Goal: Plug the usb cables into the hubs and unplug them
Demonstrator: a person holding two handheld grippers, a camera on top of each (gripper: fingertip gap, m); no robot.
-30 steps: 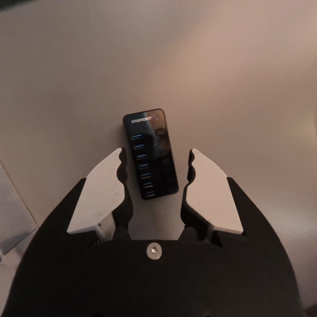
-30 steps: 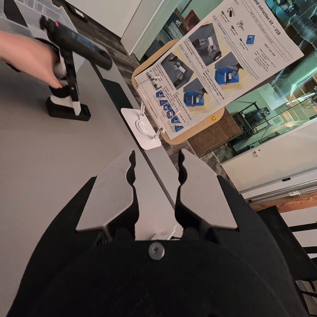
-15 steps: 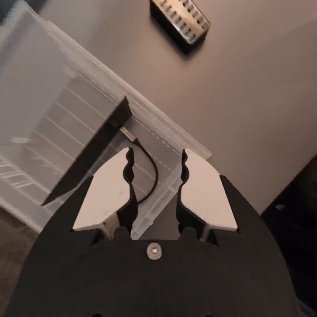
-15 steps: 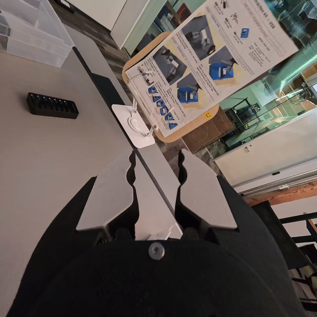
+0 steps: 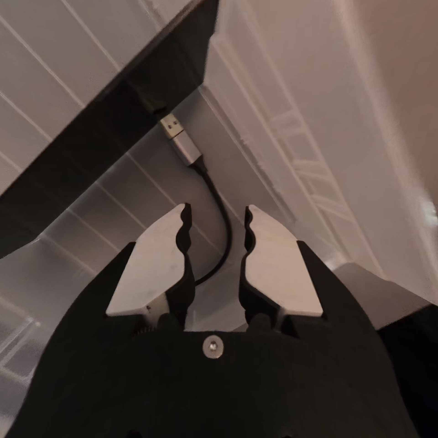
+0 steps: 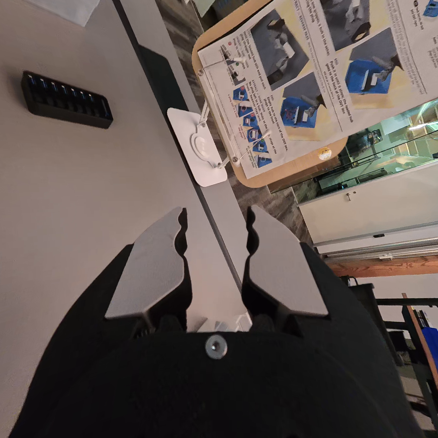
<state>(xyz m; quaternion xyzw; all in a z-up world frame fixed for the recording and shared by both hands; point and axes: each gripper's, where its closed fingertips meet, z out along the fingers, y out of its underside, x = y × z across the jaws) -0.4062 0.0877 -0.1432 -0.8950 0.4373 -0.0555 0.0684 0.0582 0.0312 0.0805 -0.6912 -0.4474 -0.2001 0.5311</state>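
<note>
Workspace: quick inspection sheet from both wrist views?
Surface: grey table, mostly bare.
Job's things: black hub on the table, ports empty; USB plug in a clear bin, unplugged.
Clutter: white stand holding an instruction sheet.
Grippers: left gripper open over the cable; right gripper open, empty.
Cables: one black cable, curving between the left fingers.
Surroundings: glass partition, white cabinet.

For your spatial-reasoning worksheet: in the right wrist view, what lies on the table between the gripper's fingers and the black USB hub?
Nothing: in the right wrist view the grey table is bare between the open right gripper and the USB hub.
</note>
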